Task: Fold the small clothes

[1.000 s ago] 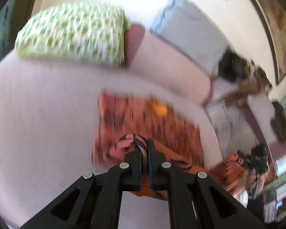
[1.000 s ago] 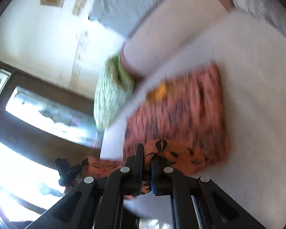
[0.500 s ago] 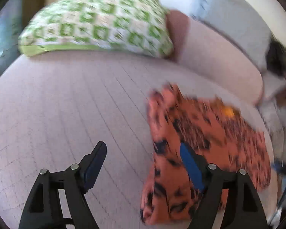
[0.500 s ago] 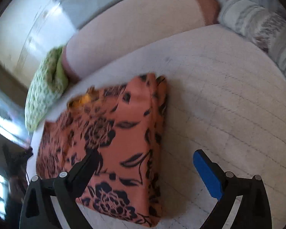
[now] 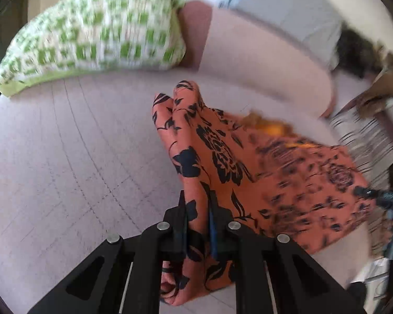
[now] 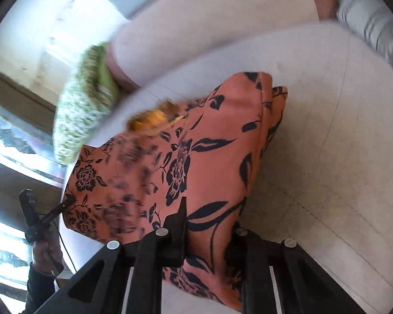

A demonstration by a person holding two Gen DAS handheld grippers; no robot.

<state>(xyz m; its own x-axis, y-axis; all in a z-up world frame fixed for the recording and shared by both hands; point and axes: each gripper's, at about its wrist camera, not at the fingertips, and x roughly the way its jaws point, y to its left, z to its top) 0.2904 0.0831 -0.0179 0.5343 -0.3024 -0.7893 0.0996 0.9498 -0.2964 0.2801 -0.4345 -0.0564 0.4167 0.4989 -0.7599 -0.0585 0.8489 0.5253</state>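
An orange garment (image 5: 262, 172) with black flower print lies folded on the pale quilted sofa seat (image 5: 65, 162). My left gripper (image 5: 197, 209) is shut on the garment's left folded edge. In the right wrist view my right gripper (image 6: 209, 225) stands around the garment's (image 6: 196, 162) right folded edge, with its jaws narrowed on the cloth; the right finger is partly hidden by the fabric. A small yellow-orange patch (image 5: 272, 128) shows at the garment's far edge.
A green-and-white patterned cushion (image 5: 91, 41) lies at the back left. A pale bolster (image 5: 262, 55) and grey cushion (image 5: 288, 7) line the sofa back. Striped cloth (image 5: 364, 141) lies at the right. The other gripper and hand show in each view's edge (image 6: 36, 222).
Both grippers were shut a second ago, opened half a second ago, and have now closed on the garment's left and right folded edges.
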